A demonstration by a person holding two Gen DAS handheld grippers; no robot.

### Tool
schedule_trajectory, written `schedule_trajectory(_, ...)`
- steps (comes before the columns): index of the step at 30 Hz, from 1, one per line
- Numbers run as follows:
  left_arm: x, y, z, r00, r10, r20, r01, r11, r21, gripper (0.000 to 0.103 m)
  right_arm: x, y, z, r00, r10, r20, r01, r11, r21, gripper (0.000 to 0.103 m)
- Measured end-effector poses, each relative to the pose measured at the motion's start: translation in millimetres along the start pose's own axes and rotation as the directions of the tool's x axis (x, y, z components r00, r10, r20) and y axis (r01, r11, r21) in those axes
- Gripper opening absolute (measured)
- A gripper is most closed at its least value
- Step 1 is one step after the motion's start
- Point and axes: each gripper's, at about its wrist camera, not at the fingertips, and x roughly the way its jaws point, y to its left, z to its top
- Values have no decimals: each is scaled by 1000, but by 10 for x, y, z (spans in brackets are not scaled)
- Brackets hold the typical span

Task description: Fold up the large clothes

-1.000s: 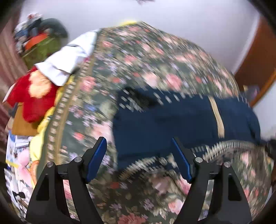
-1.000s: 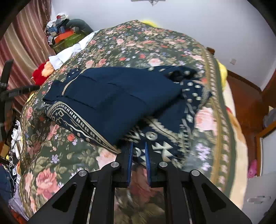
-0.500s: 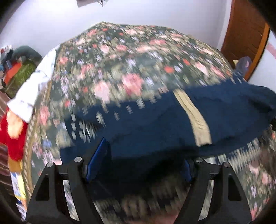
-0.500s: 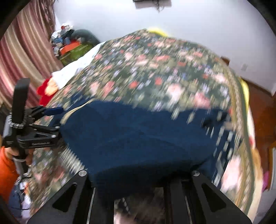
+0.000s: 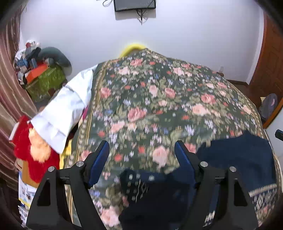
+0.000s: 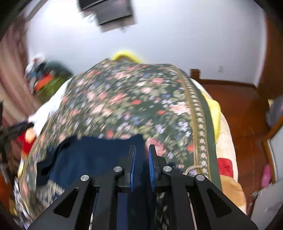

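A large dark navy garment (image 5: 244, 159) with cream patterned trim lies on the floral bedspread (image 5: 159, 99), at the near edge of the bed. My left gripper (image 5: 141, 155) is open, its blue fingers wide apart above the garment's patterned end (image 5: 136, 184). In the right wrist view the garment (image 6: 92, 155) lies low and left. My right gripper (image 6: 142, 155) has its jaws nearly together, with navy cloth between and below them; the view is blurred.
A white sheet (image 5: 67, 102) and a red plush toy (image 5: 33, 146) lie at the bed's left side. A cluttered green box (image 5: 46, 79) stands by the curtain. A wall screen (image 5: 134, 5) hangs above. Wooden floor (image 6: 244, 109) and a door (image 5: 270, 56) are on the right.
Both grippers have tilted up toward the far wall. The garment has dropped to the bottom of both views. The left gripper stays open; the right jaws stay nearly together.
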Motion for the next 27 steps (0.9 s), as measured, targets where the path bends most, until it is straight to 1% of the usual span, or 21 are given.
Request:
schedule_trajectory(2,-27,-7,-168,999,-28,-47,29,999,28,76,-104,203,-144,1000,-5,-18,3,996,-94,9)
schedule_trajectory(4,-68,-74,-411,994,-71,-83,77,994,72,76,-177,424,-321,999,0,-41,-8,982,-189,9)
schedule_trajectory(6,-86,-164,-711,986,-110,-127,125,985,118,76,-170,601,-499,996,21,-85,-41,968,-247,9)
schedule_trajectory(8,-66,-224,-965,979,-127,-162,150,979,137,79,-96,727,-670,990,30,-138,-68,957,-283,9)
schedule_trajectory(9,-34,-263,-1108,974,-127,-188,156,976,150,79,-57,778,-754,987,28,-157,-75,950,-302,9)
schedule_trajectory(11,69,-328,-1334,966,-109,-236,154,971,181,79,23,848,-908,985,-4,-172,-54,942,-332,9)
schedule_trajectory(12,166,-350,-1440,962,-77,-262,132,971,200,79,81,862,-961,981,-17,-194,-51,939,-339,9)
schedule_trajectory(13,222,-356,-1487,961,-53,-271,111,972,205,79,125,864,-986,978,-22,-208,-51,939,-340,9)
schedule_trajectory(15,347,-312,-1473,961,-12,-275,70,977,199,79,181,856,-1013,976,-31,-216,-44,941,-336,9)
schedule_trajectory(16,396,-256,-1397,964,9,-266,42,982,186,79,182,857,-1000,976,-33,-216,-43,941,-336,9)
schedule_trajectory(18,452,-98,-1155,971,56,-232,-22,989,145,79,195,847,-981,975,-37,-220,-41,941,-336,9)
schedule_trajectory(20,469,73,-928,976,109,-189,-90,990,104,79,215,848,-969,973,-49,-223,-31,939,-342,9)
schedule_trajectory(23,443,457,-556,970,188,-152,-192,981,-11,79,228,871,-971,973,-73,-221,-13,931,-365,9)
schedule_trajectory(25,361,598,-441,965,227,-134,-235,970,-52,79,262,894,-974,972,-92,-217,1,923,-384,9)
schedule_trajectory(26,308,644,-423,965,232,-123,-241,969,-62,79,281,905,-972,971,-103,-214,11,919,-394,9)
schedule_trajectory(27,234,658,-449,971,212,-113,-220,973,-65,79,305,925,-979,971,-119,-209,24,913,-407,9)
